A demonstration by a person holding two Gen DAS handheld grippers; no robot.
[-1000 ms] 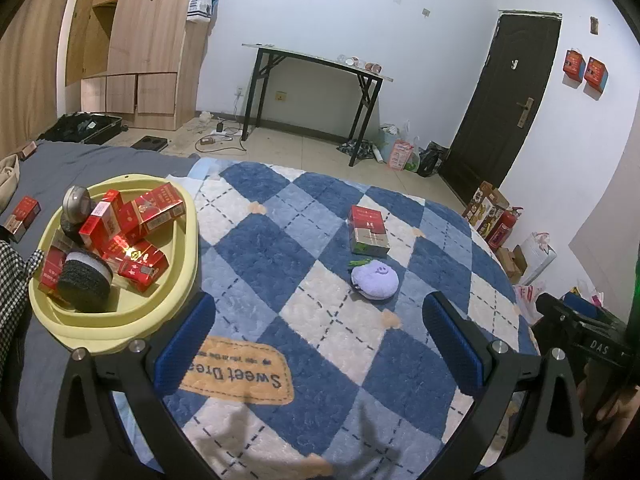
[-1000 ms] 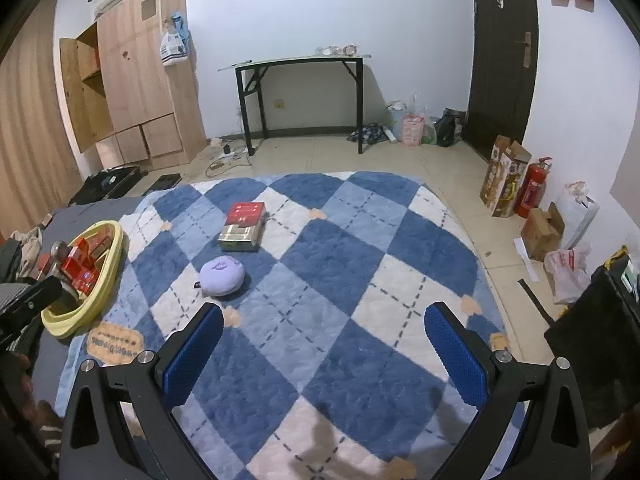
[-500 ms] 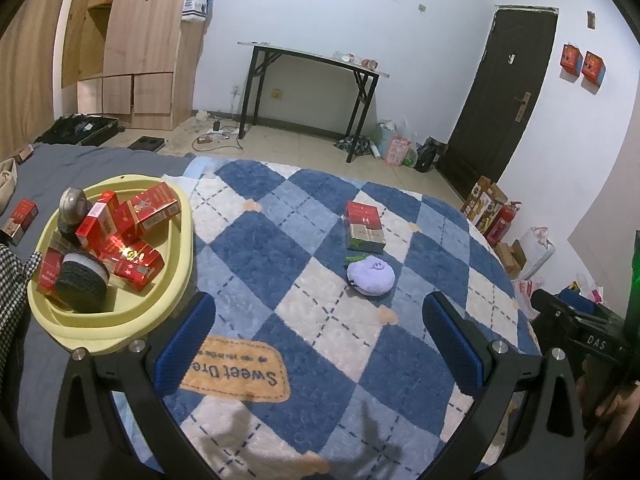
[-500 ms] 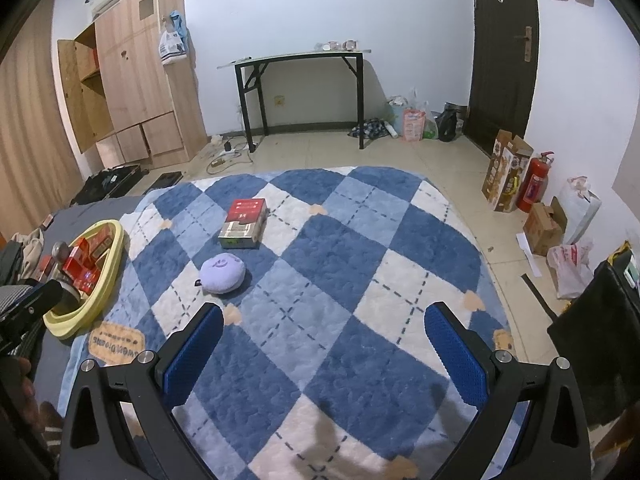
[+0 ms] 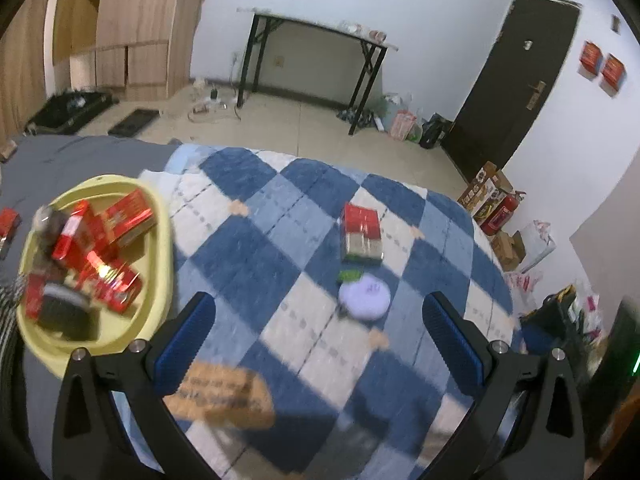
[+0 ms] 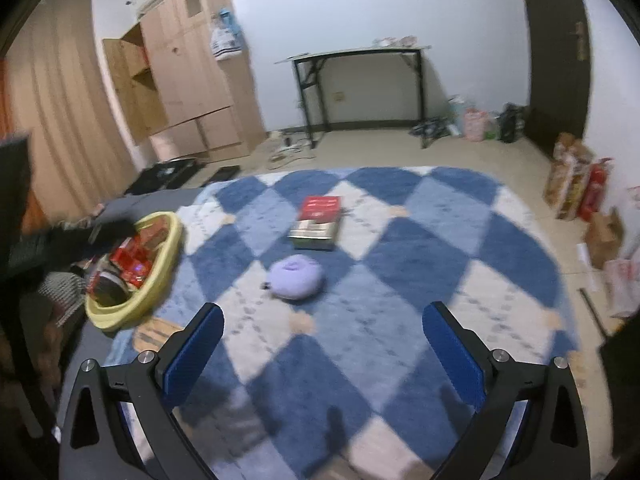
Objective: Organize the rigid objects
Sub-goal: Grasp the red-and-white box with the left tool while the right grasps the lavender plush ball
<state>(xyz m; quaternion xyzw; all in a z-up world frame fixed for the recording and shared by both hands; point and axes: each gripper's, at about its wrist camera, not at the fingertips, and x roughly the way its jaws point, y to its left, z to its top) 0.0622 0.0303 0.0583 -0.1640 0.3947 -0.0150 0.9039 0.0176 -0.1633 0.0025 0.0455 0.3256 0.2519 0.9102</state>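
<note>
A red and gold box (image 5: 361, 232) (image 6: 318, 221) lies flat on the blue and white checked rug (image 5: 256, 256) (image 6: 420, 256). A round lilac plush (image 5: 364, 297) (image 6: 297, 277) sits just in front of it. A yellow basin (image 5: 162, 248) (image 6: 160, 276) at the left holds several red boxes (image 5: 128, 220) and a dark round object (image 5: 64, 312). My left gripper (image 5: 318, 340) is open and empty, above the rug short of the plush. My right gripper (image 6: 322, 344) is open and empty, also short of the plush.
A black-legged table (image 5: 316, 56) (image 6: 360, 92) stands at the far wall beside wooden cupboards (image 6: 188, 92). A dark door (image 5: 512, 80) is at the right. Cardboard boxes and a fire extinguisher (image 6: 596, 188) stand on the floor right of the rug. A red box (image 5: 6, 222) lies left of the basin.
Both views now blur with motion. The box and plush sit higher and nearer the middle in both views; the right view has turned left toward the basin.
</note>
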